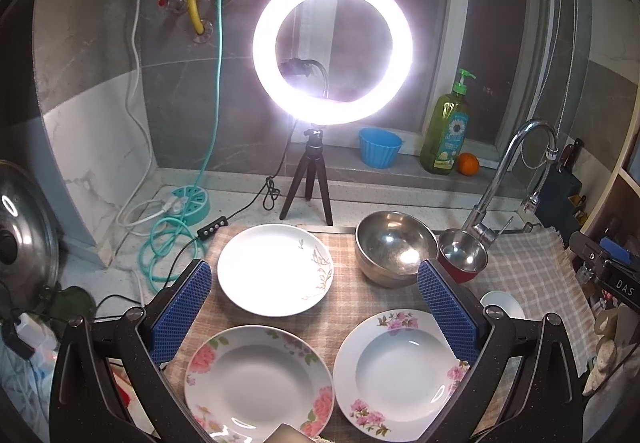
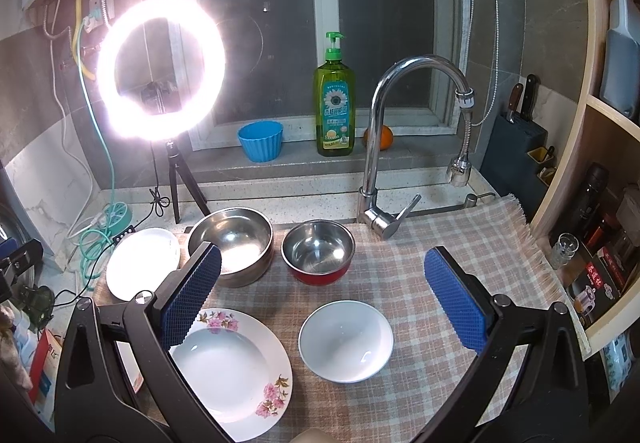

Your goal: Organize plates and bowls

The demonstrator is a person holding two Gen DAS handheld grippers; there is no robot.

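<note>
Both the left gripper point(image 1: 314, 307) and right gripper point(image 2: 322, 295) are hanging wide open, empty, over glossy floral plates point(image 1: 260, 383) and steel bowls point(image 2: 231, 245) on the checked-cloth worktop point(image 2: 460, 243).

Hidden, cropped and washed out

In the left wrist view, the rose plate point(image 1: 259, 383) runs off the frame at 6 o'clock, the small white bowl point(image 1: 505, 303) at 4 o'clock is mostly hidden behind a blue pad point(image 1: 448, 313), and glare blanks the gold-leaf plate point(image 1: 276, 269). In the right wrist view, the faucet point(image 2: 376, 147) covers part of the orange point(image 2: 385, 137), at 1 o'clock.
</note>
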